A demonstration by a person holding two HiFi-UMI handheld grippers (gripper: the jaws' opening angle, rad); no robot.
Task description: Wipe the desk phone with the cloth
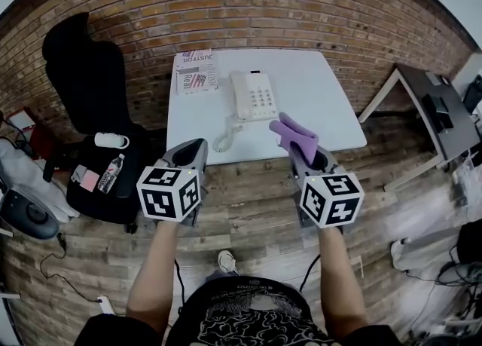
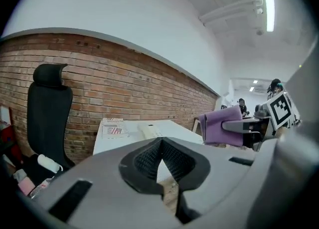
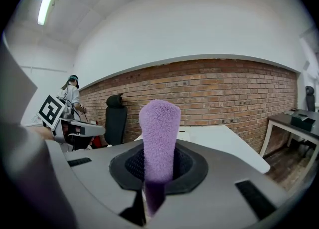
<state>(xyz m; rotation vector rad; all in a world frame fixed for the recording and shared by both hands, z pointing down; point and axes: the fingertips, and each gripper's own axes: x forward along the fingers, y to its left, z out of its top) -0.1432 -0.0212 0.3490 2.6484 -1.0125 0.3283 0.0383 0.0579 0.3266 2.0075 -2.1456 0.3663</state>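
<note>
From my end, both grippers are held over the wooden floor, short of the table. The left gripper (image 1: 196, 147) is clenched on nothing: in its own view its dark pads (image 2: 149, 159) meet, with only the table showing beyond them. The right gripper (image 1: 300, 150) is grasping the purple cloth (image 1: 293, 133), folded into a narrow strip. The strip's long axis follows the jaws, and it sticks out past them, its free end pointing forward and a little left, toward the phone. In the right gripper view the cloth (image 3: 159, 125) stands upright between the pads. Beyond lies the white table (image 1: 324, 107), and near its front edge is the phone's coiled cord (image 1: 224, 138). The white desk phone (image 1: 253, 94) sits left of the table's middle, its long axis running away from me toward the brick wall (image 1: 248, 5), handset on the left, keypad on the right. A booklet (image 1: 196, 71) lies just beside it at the far left corner. A black chair (image 1: 86, 73) stands left of the table.
</note>
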